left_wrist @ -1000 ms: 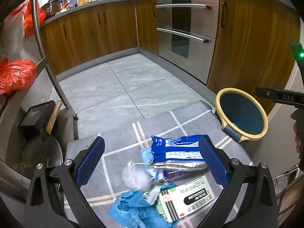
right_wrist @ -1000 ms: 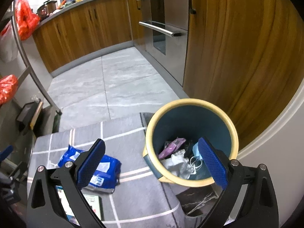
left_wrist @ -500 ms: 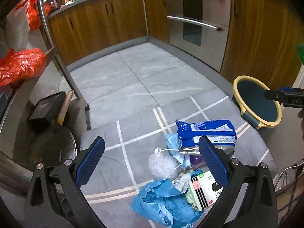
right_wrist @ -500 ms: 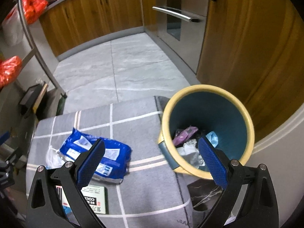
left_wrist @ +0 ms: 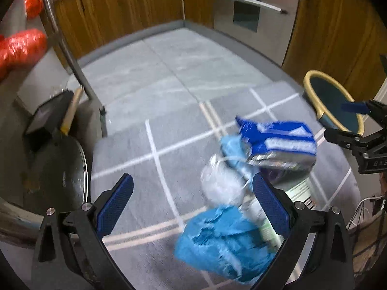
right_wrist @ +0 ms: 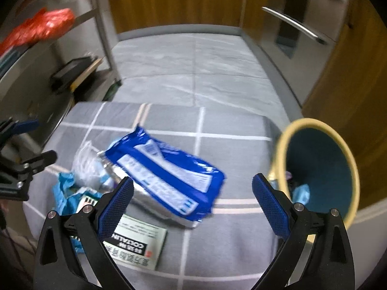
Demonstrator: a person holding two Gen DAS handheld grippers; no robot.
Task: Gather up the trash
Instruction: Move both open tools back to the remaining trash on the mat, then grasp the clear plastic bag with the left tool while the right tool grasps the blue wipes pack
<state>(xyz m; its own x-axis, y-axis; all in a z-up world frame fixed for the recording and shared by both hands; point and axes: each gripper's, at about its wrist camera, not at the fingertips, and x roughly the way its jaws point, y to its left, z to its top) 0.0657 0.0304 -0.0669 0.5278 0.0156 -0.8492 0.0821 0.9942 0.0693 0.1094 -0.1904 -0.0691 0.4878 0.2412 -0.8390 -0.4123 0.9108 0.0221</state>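
Both tools are standing with jaws wide apart and nothing between them. The right gripper [right_wrist: 192,207] is hanging over the blue pouch [right_wrist: 167,176], presumably lining up a pickup, with the bin [right_wrist: 319,169] at its three o'clock. The left gripper [left_wrist: 193,203] is hovering above bare rug [left_wrist: 145,159], the litter pile at its three o'clock. Only the right view is showing scraps inside the bin; only the left is showing the crumpled blue wrapper [left_wrist: 222,239] whole, and the clear bag [left_wrist: 221,186].
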